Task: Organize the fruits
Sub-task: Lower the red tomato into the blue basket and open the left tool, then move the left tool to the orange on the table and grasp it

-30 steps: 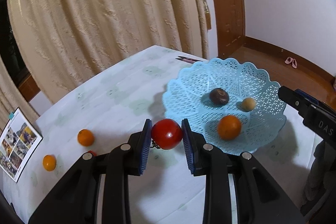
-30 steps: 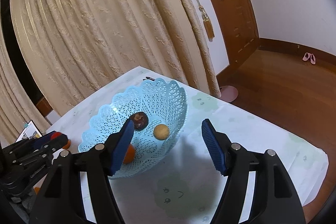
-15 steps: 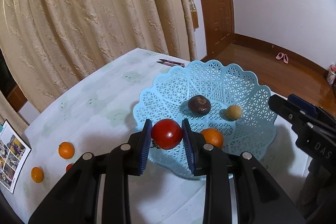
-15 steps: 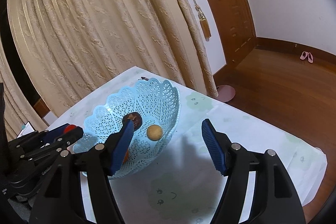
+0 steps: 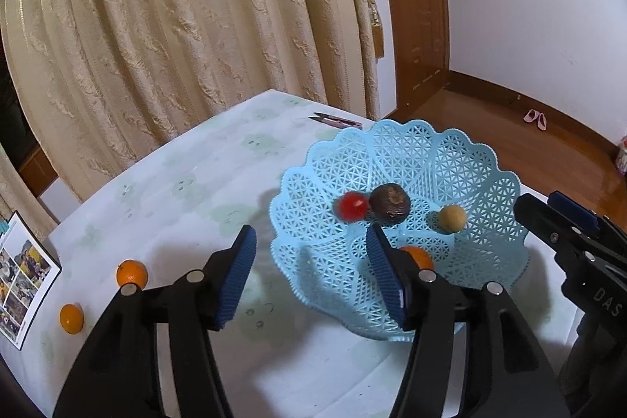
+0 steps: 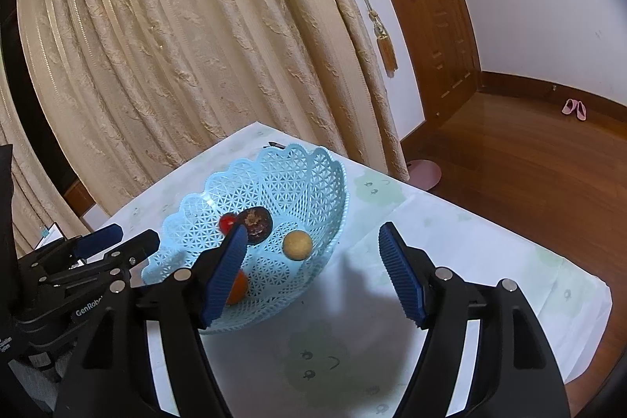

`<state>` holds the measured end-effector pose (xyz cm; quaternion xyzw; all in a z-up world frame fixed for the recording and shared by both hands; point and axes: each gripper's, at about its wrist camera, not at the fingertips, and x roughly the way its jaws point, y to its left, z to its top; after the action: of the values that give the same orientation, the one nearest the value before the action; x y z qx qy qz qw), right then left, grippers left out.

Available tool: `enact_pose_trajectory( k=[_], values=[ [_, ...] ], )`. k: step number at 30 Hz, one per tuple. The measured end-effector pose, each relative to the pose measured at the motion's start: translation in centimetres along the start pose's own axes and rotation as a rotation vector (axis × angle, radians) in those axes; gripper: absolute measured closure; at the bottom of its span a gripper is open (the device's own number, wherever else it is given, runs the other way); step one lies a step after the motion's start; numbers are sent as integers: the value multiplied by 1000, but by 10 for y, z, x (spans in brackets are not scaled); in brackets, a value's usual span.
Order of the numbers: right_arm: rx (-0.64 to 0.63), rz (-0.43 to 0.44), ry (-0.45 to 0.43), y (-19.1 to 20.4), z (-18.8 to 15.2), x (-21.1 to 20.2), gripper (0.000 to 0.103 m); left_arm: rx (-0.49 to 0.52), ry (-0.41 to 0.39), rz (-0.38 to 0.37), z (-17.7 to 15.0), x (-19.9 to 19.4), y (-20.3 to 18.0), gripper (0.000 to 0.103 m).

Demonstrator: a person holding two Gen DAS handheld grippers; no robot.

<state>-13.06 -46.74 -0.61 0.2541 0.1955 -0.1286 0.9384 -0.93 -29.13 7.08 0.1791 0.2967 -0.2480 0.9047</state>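
Now the left gripper (image 5: 309, 273) stands wide open and empty at the near-left rim of the blue basket (image 5: 462, 151). Inside, the red tomato (image 5: 352, 206), blurred and perhaps rolling, lies just beside the dark brown fruit (image 5: 390, 203); a tan fruit (image 5: 452, 218) sits to the right, an orange (image 5: 421, 256) nearer. Two small oranges (image 5: 131, 273) rest on the table (image 5: 188, 183) far left. The right gripper (image 6: 313, 269) is also spread wide, holding nothing.
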Motion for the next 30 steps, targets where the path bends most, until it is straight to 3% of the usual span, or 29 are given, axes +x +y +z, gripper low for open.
enact_pose_trajectory(
  k=[3, 17, 30],
  values=[
    [-2, 1, -3, 2, -1, -1, 30, -24, 0, 12, -1, -1, 10, 29],
    [-37, 28, -7, 25, -4, -7, 27, -173, 18, 56, -11, -12, 84, 28],
    [-83, 67, 11, 56, -8, -5, 26, -338, 66, 171, -45, -18, 183, 28]
  ],
)
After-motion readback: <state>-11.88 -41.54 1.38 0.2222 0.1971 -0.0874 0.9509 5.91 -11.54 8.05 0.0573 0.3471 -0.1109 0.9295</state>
